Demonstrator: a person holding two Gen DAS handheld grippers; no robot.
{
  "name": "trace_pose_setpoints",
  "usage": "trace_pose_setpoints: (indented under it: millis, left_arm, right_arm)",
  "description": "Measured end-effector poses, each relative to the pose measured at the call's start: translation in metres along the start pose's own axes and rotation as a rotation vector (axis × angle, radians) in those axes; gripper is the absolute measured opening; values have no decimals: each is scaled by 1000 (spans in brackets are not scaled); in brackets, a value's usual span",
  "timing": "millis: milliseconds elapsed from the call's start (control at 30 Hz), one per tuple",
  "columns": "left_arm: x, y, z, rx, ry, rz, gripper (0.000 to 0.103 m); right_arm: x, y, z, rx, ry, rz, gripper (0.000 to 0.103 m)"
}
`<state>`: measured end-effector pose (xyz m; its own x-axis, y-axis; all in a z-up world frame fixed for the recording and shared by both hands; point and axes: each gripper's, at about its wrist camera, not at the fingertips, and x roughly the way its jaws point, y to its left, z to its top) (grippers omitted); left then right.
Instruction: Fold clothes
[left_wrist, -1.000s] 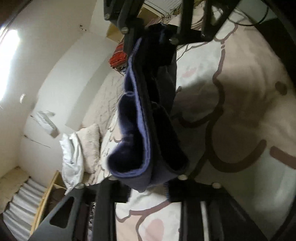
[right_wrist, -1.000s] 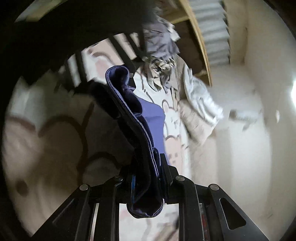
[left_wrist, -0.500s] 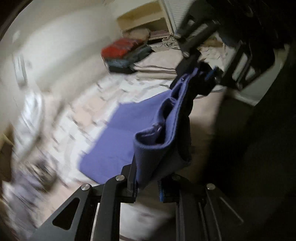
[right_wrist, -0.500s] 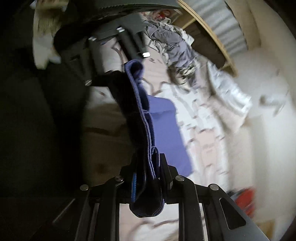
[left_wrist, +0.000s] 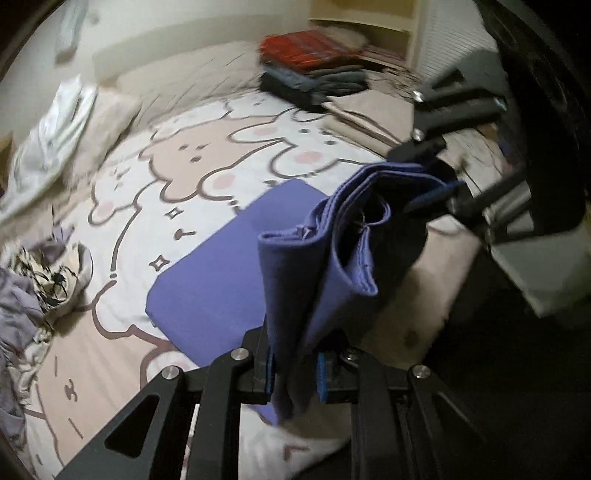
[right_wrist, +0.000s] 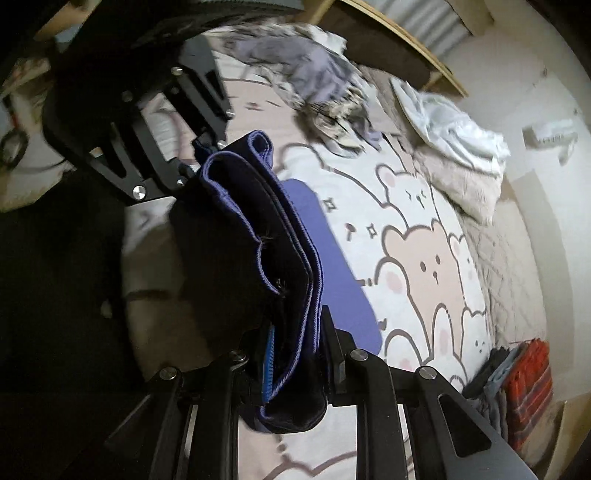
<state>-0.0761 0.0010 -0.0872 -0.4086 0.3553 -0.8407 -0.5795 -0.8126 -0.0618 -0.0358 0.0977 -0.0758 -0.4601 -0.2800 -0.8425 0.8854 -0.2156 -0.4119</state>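
Note:
A purple garment (left_wrist: 317, 258) is held up by one thick edge between both grippers, its lower part lying flat on the bed (left_wrist: 218, 280). My left gripper (left_wrist: 293, 376) is shut on one end of that edge. My right gripper (right_wrist: 295, 365) is shut on the other end (right_wrist: 258, 236). Each gripper shows in the other's view: the right one (left_wrist: 428, 147) at upper right of the left wrist view, the left one (right_wrist: 192, 158) at upper left of the right wrist view. The bunched fabric hangs between them above the bed's near edge.
The bed has a bear-print sheet (left_wrist: 184, 155). A heap of unfolded clothes (left_wrist: 33, 291) lies at one side, a white cloth and a pillow (left_wrist: 55, 122) by the wall, and a stack of folded clothes (left_wrist: 314, 74) at the far end.
Both grippers have swung round with the garment, from pointing along the bed and wall to looking down over the sheet. The flat purple part on the bed has come into view.

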Motion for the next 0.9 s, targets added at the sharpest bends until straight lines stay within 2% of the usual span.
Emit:
trace_pose_setpoints:
  millis: [133, 233, 333, 433, 467, 500, 567, 667, 767, 900]
  left_arm:
    - [33, 33, 18, -90, 55, -29, 17]
    - [56, 53, 25, -156, 84, -59, 17]
    - [75, 70, 26, -220, 106, -93, 17]
    - [92, 83, 23, -268, 136, -116, 17]
    - [98, 87, 19, -283, 151, -113, 17]
    - [104, 92, 16, -301, 164, -109, 17]
    - [112, 105, 8, -350, 179, -111, 17]
    - [120, 126, -5, -477, 174, -185, 18]
    - [124, 133, -7, -532, 150, -217, 21]
    - [124, 133, -2, -552, 127, -227, 21]
  right_arm:
    - [44, -47, 13, 112, 45, 68, 21]
    - [76, -78, 10, 267, 68, 147, 21]
    - [103, -109, 1, 456, 75, 271, 21]
    - [124, -129, -12, 606, 69, 353, 35]
    - [128, -135, -17, 653, 62, 361, 46]
    - [126, -142, -26, 717, 36, 366, 60]
    - [120, -156, -43, 848, -21, 376, 72]
    - [106, -182, -92, 1076, -163, 477, 73]
    - [97, -185, -146, 1260, -299, 558, 73]
    - [95, -160, -188, 1371, -409, 668, 73]
